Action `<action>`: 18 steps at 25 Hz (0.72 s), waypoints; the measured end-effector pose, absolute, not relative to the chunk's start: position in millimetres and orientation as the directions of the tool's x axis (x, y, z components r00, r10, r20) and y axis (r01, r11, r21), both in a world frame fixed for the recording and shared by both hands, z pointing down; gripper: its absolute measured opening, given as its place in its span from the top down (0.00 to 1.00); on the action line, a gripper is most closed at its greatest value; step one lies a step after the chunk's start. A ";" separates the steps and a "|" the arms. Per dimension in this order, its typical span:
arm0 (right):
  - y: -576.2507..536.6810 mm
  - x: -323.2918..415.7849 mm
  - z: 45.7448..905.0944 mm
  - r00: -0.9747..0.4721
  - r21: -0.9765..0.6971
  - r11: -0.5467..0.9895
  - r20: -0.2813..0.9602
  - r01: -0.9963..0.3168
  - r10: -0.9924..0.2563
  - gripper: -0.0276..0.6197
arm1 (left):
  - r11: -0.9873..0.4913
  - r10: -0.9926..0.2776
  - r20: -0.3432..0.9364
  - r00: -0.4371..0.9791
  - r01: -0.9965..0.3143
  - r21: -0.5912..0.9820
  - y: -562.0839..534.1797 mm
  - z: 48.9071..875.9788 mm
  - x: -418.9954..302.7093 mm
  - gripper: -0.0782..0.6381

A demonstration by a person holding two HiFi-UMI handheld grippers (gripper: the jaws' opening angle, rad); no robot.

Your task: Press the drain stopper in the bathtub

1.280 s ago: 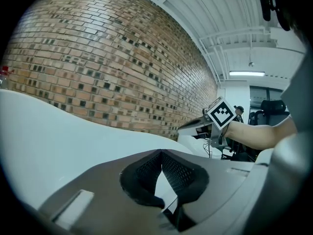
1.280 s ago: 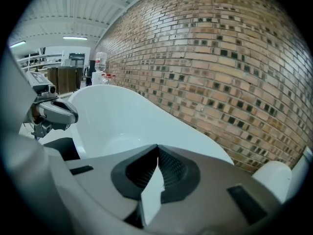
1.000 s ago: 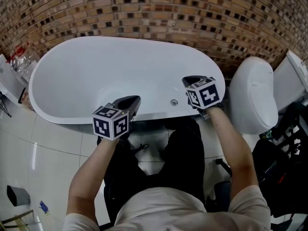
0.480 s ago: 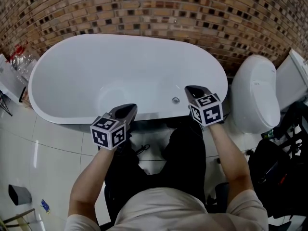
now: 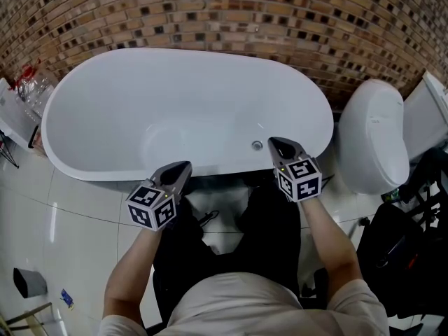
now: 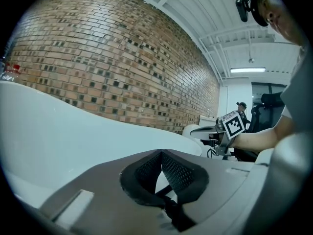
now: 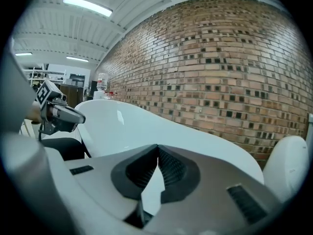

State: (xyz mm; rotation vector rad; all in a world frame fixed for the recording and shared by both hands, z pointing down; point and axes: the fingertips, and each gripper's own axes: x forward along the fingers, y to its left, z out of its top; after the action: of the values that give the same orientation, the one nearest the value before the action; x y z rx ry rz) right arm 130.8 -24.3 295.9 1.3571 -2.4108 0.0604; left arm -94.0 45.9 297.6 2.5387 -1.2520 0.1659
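Brick wall (image 5: 231, 12) across the far side. White oval bathtub (image 5: 98, 110) set lengthwise against it, on a pale tiled floor (image 5: 70, 215). White toilet (image 5: 371, 145) just right of the tub, lid down. Near edge taken up by the person's light shirt, dark trousers and two bare forearms stretched toward the tub's near rim.

Left gripper (image 5: 185, 165) held at the near rim, left of centre, tip about level with the rim's outer edge. Clenched: ribbed pads meeting at the tips, only the tub's white wall seen through the gap behind them.

Right gripper (image 5: 273, 141) at the near rim further right, tip reaching just over the rim. Likewise clenched and empty, pads touching at the front.

Drain stopper (image 5: 257, 145), small, round and chrome, inside the tub low on the near wall, just left of the right gripper's tip, apart from it.
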 end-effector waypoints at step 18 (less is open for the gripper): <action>-15.9 149.9 345.1 -0.428 0.048 0.462 0.305 -0.885 -0.851 0.94 | -0.539 -0.793 0.221 0.568 -0.823 0.181 68.0 339.6 -117.7 0.88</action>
State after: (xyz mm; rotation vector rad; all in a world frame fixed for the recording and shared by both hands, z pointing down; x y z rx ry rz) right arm 149.9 -15.9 345.1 1.4843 -2.4291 0.1728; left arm -117.7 68.0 339.6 2.5393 -1.3385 0.1623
